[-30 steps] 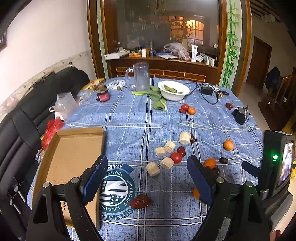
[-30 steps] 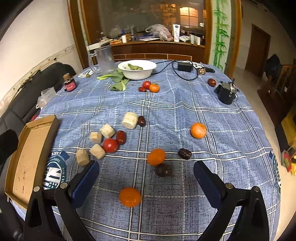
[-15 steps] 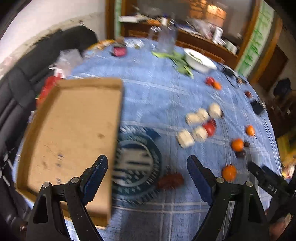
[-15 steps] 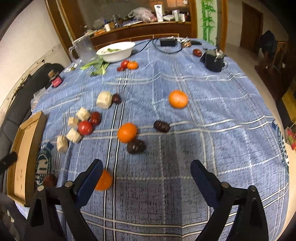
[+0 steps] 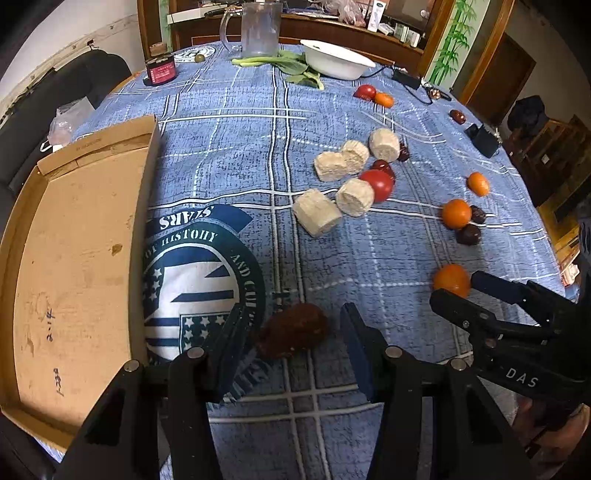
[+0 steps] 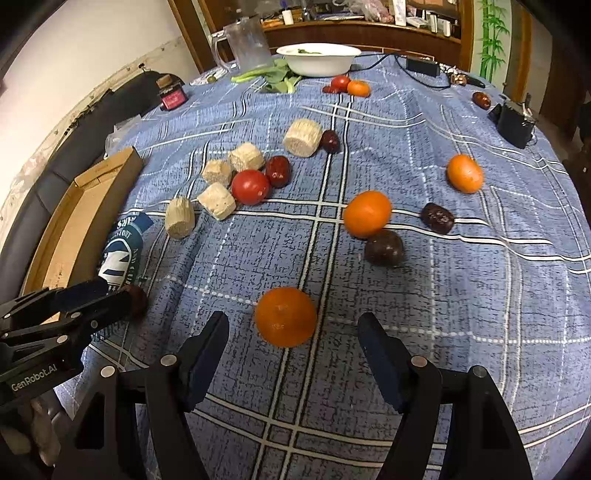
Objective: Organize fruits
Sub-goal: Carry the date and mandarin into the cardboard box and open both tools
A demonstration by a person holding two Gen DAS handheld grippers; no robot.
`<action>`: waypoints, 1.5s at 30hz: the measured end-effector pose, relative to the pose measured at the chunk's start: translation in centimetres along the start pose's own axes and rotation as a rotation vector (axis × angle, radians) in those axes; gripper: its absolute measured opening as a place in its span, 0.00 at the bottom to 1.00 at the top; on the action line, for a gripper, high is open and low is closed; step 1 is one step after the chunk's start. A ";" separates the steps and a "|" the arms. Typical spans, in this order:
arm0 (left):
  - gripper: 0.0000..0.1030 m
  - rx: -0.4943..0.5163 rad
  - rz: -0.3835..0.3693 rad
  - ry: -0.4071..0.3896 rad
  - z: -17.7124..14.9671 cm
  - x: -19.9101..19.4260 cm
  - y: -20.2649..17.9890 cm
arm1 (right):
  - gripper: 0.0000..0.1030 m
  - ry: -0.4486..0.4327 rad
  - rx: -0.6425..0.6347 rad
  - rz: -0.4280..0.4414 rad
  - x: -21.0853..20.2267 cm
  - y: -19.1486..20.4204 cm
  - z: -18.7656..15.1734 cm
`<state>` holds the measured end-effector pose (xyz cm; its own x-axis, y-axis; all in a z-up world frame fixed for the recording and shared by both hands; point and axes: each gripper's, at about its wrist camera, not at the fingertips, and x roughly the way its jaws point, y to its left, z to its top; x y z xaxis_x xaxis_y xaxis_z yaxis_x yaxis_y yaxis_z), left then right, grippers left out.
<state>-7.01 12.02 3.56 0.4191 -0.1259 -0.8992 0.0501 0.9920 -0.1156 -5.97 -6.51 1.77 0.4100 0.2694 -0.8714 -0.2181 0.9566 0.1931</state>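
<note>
A wrinkled brown-red date [image 5: 291,330] lies on the blue checked tablecloth between the fingers of my left gripper [image 5: 293,321]. Its jaws are closing, and a gap still shows beside the date. An orange [image 6: 286,317] sits on the cloth between the fingertips of my right gripper [image 6: 291,325]. Those jaws are closing too, with space on both sides of the fruit. The left wrist view shows the right gripper [image 5: 460,291] around that orange [image 5: 451,279]. More oranges [image 6: 366,213], dark dates [image 6: 384,247] and a tomato [image 6: 251,186] lie further up the table.
A shallow cardboard tray [image 5: 74,258] lies at the table's left edge. Several pale cylindrical chunks [image 5: 317,216] cluster by the tomato. At the far end stand a white bowl [image 5: 334,62], a clear jug [image 5: 258,27], greens and a red jar [image 5: 160,70]. A black sofa runs along the left.
Both grippers have dropped toward the table and tipped downward. The left one swung from the tray onto the date and its jaws narrowed. The right one narrowed around the near orange.
</note>
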 end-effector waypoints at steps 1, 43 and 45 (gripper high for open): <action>0.49 0.003 0.002 0.006 0.1 0.3 0.0 | 0.74 0.005 -0.008 -0.006 0.3 0.1 0.1; 0.41 -0.408 0.025 -0.033 10.1 1.9 26.1 | 0.35 0.056 -0.268 0.238 10.0 25.0 15.7; 0.41 -0.402 0.027 -0.043 10.5 2.1 26.2 | 0.35 0.065 -0.275 0.213 11.1 25.5 15.9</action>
<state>4.68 37.77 3.06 0.4534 -0.0912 -0.8866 -0.3164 0.9135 -0.2557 7.12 22.64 4.15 0.2748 0.4434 -0.8532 -0.5262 0.8120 0.2525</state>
